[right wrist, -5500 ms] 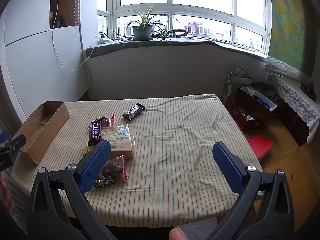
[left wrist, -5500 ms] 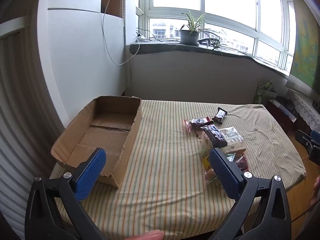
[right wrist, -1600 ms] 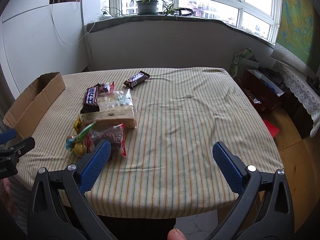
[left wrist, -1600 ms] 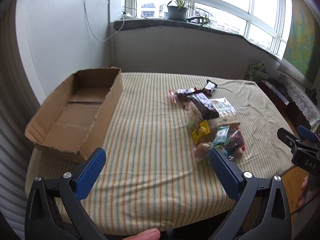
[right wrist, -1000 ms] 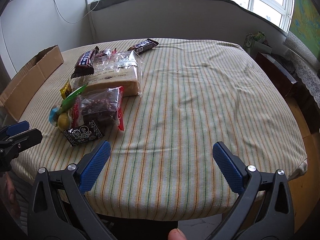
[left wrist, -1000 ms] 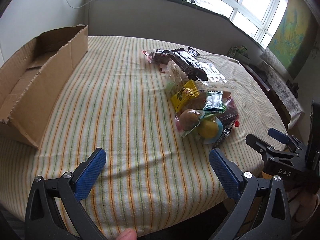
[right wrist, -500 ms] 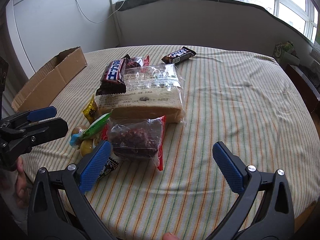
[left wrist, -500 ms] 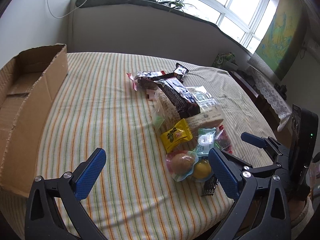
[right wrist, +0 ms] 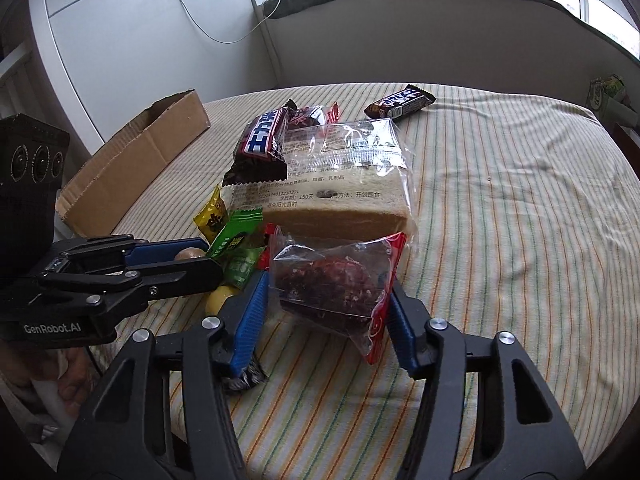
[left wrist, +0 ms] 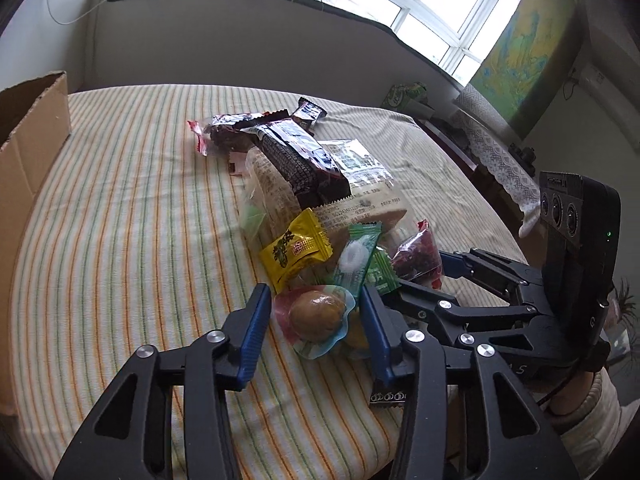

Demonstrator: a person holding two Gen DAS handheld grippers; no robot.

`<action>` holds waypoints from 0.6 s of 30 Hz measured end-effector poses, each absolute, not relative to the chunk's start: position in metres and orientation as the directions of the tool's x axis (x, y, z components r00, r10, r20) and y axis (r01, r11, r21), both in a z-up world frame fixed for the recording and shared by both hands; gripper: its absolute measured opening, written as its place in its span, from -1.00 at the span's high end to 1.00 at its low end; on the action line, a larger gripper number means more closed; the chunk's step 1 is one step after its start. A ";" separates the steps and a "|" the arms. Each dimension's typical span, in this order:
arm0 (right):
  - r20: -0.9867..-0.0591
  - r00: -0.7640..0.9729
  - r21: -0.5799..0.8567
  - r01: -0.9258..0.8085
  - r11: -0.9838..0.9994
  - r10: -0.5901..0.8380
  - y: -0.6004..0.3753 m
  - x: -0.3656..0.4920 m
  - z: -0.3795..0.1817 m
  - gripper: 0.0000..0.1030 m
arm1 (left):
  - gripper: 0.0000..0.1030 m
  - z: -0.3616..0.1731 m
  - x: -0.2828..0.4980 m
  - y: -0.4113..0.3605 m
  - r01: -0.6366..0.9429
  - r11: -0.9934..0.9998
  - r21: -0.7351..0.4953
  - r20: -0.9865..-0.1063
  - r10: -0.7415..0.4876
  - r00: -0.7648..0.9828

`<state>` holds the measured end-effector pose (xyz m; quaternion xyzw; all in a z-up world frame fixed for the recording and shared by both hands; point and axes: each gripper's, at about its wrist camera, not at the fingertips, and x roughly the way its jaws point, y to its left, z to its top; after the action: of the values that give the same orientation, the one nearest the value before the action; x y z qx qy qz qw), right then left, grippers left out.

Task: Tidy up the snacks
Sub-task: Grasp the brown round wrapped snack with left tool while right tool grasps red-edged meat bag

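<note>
Brown egg-shaped snack (left wrist: 317,313): in clear wrapper at the pile's near edge, on the striped tablecloth (left wrist: 132,216).
Left gripper (left wrist: 316,312): jaws just closing, flanking this snack; contact unclear.
Red-edged clear packet (right wrist: 334,280): dark contents, before the bread bag (right wrist: 340,184).
Right gripper (right wrist: 326,304): jaws just closing, pads against the packet's sides.
Cardboard box (right wrist: 136,168): far left.

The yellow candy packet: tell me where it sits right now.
In the left wrist view the yellow candy packet lies mid-pile on the striped tablecloth, against the bagged cake slice, left of the green mint wrapper.
</note>
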<state>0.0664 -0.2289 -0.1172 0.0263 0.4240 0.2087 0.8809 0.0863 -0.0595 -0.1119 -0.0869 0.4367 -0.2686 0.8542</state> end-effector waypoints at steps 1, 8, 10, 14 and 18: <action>-0.735 0.552 0.225 -0.350 0.909 0.394 -0.230 0.066 -0.117 -0.09 | 0.44 -0.112 0.086 -0.060 0.387 0.839 -0.382 -0.701 -0.536 0.471; -0.721 0.574 0.234 -0.325 0.916 0.388 -0.239 0.061 -0.114 -0.03 | 0.45 -0.108 0.080 -0.054 0.390 0.842 -0.372 -0.696 -0.531 0.483; -0.717 0.579 0.236 -0.322 0.917 0.388 -0.242 0.060 -0.112 -0.03 | 0.45 -0.108 0.079 -0.050 0.378 0.848 -0.372 -0.696 -0.525 0.491; -0.707 0.596 0.230 -0.317 0.920 0.381 -0.244 0.058 -0.107 -0.02 | 0.45 -0.107 0.078 -0.047 0.370 0.852 -0.370 -0.692 -0.519 0.501; -0.712 0.597 0.231 -0.297 0.927 0.369 -0.246 0.059 -0.109 -0.02 | 0.45 -0.105 0.076 -0.049 0.373 0.849 -0.374 -0.684 -0.525 0.507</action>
<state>0.0588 -0.2465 -0.1088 0.0443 0.4082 0.1864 0.8926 0.0763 -0.0486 -0.1053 -0.0894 0.4227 -0.2600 0.8635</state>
